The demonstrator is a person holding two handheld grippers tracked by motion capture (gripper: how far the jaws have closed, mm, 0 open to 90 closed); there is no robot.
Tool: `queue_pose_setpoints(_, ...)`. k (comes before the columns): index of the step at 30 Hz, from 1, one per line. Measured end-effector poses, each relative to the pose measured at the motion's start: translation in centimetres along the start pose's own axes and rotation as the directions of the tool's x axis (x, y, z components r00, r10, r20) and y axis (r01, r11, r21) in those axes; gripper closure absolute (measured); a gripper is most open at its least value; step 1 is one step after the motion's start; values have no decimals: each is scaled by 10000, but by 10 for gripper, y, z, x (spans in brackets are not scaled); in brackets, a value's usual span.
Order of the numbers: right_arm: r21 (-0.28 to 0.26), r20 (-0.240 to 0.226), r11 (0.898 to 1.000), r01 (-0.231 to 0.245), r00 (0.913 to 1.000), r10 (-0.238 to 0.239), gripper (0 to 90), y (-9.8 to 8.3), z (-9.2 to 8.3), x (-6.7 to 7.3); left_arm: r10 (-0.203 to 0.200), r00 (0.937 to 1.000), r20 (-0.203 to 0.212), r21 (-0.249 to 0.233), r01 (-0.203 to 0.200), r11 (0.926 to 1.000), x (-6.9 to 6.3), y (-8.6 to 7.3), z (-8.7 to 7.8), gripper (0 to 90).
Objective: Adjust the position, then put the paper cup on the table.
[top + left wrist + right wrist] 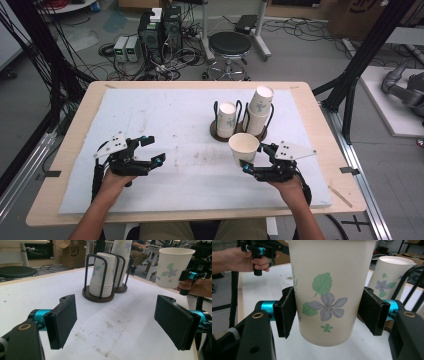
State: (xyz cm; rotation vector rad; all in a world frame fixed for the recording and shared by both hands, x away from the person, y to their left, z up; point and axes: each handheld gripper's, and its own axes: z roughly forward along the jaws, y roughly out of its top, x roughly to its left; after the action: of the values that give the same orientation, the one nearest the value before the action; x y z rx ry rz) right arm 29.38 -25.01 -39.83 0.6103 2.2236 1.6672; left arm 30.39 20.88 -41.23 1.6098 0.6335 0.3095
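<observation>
Currently my right gripper (256, 158) clamps one paper cup (243, 148), my left gripper (152, 150) gapes empty, and two wire holders (239, 131) keep two cup stacks (226, 119) on the bench (75, 125).

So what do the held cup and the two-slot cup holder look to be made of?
The cup in the right gripper looks like matte paper: off-white wall, printed flowers and leaves, a rolled rim in the left gripper view. The cup holder seems to have dark wooden round bases and thin black metal hoops, though painted plastic can't be ruled out.

A white mat (175, 120) covers the wooden table (80, 130).
</observation>
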Motion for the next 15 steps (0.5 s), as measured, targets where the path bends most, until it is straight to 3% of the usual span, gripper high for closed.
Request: queue_pose_setpoints(15,-122,366,9999,-57,9993,61,352,-1,-2,-2,-83,9998,-197,-107,81,9999,4,-1,-3,183)
